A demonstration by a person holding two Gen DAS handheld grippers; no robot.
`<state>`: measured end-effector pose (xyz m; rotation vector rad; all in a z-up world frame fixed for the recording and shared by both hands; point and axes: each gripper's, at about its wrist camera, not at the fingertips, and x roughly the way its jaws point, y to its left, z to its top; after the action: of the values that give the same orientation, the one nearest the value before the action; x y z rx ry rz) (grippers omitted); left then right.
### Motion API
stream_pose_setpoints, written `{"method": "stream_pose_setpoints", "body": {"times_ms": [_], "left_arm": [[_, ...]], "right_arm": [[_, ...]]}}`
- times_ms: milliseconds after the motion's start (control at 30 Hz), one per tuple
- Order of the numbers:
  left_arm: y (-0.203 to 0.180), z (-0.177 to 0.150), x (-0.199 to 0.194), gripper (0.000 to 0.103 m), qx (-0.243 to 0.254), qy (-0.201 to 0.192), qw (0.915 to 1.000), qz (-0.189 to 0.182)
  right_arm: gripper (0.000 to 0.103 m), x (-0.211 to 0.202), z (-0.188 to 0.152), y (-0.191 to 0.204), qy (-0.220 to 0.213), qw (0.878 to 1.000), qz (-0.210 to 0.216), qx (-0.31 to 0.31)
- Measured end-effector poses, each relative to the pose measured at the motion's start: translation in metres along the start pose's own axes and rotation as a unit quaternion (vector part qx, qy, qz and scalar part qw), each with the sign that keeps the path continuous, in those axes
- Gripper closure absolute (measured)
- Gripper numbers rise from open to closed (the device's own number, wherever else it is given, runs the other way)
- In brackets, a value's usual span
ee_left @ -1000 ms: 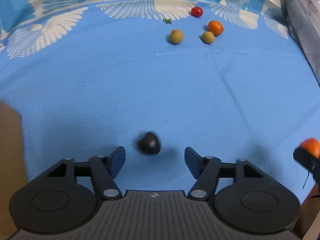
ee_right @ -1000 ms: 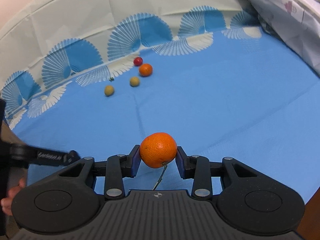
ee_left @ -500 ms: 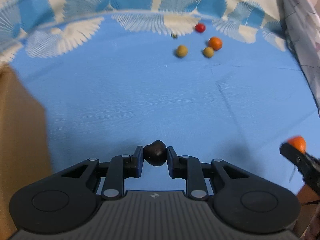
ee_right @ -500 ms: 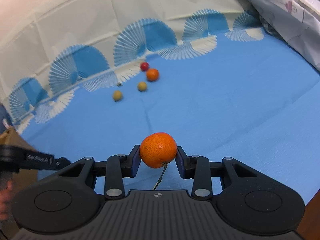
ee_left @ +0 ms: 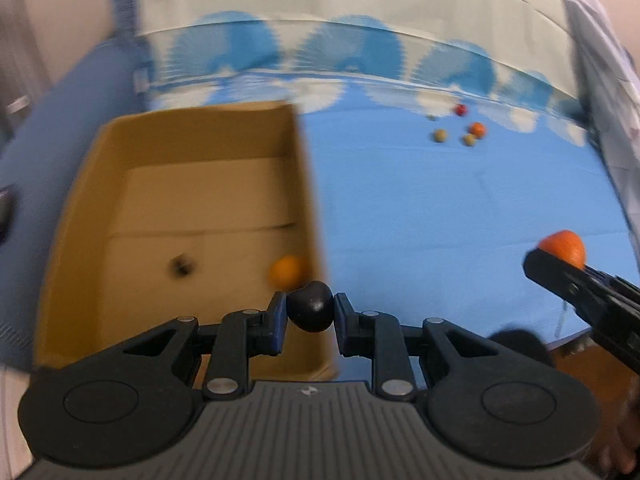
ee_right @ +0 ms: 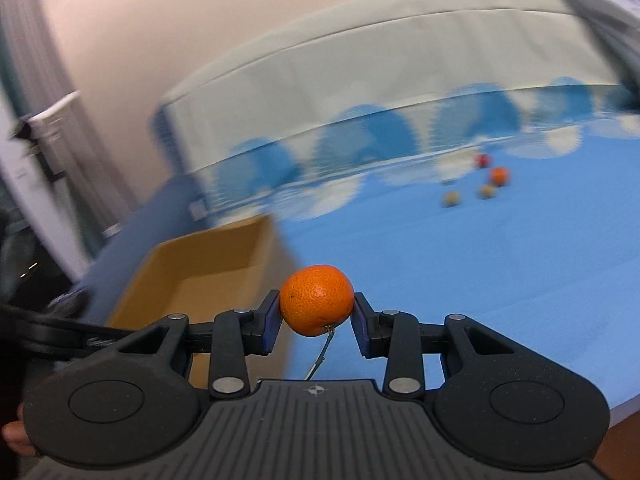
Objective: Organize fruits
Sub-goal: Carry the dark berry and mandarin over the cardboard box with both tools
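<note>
A dark, nearly black fruit point(ee_left: 311, 311), rounded at one end and narrowing toward the other, is pinched between the blue pads of the left gripper point(ee_left: 311, 314); its long axis tilts from upper left to lower right in the left wrist view, the narrower end lowest. It hangs above the near right corner of an open cardboard box point(ee_left: 120, 152), right over the box's right wall. Inside the box lie two things: one orange fruit point(ee_left: 287, 271) against the right wall near that corner, and one small dark blurred item point(ee_left: 182, 267) on the floor toward the middle; the rest of the box floor is bare. The right gripper point(ee_right: 316, 314) clamps one mandarin point(ee_right: 316, 305), round with no clear long axis, its thin stem point(ee_right: 322, 354) trailing downward; it hangs over the left edge of the blue tablecloth point(ee_right: 480, 280), just beside the box's right wall. The cloth between the box and the far edge is a broad open stretch. Near the far right corner sit four small fruits in a loose cluster: one red point(ee_left: 461, 110), one orange point(ee_left: 477, 129) and two yellow-green point(ee_left: 440, 135) point(ee_left: 469, 139), none touching. A fan-patterned border point(ee_left: 352, 52) runs along the far edge, and pale bedding point(ee_left: 608, 64) lines the right edge.
</note>
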<state>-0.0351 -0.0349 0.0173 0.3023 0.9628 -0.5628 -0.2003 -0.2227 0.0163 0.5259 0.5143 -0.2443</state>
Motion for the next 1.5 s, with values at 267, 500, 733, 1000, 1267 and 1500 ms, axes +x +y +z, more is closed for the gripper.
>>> {"method": "stream_pose_setpoints", "body": {"times_ms": [267,500,733,1000,1267,1500], "left_arm": [[0.069,-0.065,-0.051,0.076,-0.062,-0.016,0.9974,0.032],[0.089,-0.095,-0.085,0.076,-0.102,-0.045,0.9937,0.016],[0.093,-0.099,-0.103,0.076,-0.109,-0.072,0.9914,0.008],[0.095,-0.100,-0.104,0.076,-0.108,-0.077,0.9912,0.004],[0.096,-0.097,-0.096,0.076,-0.108,-0.068,0.9917,0.003],[0.101,-0.094,-0.085,0.076,-0.114,-0.058,0.9917,0.000]], "right_arm": [[0.064,-0.025,-0.040,0.085,0.046,0.996,0.050,-0.059],[0.064,-0.051,-0.049,0.121,0.028,0.993,0.062,-0.099],[0.064,-0.069,-0.054,0.135,0.015,0.992,0.061,-0.111],[0.064,-0.069,-0.055,0.140,0.015,0.991,0.060,-0.118],[0.064,-0.060,-0.054,0.140,0.026,0.992,0.054,-0.111],[0.064,-0.050,-0.054,0.140,0.038,0.992,0.049,-0.112]]}}
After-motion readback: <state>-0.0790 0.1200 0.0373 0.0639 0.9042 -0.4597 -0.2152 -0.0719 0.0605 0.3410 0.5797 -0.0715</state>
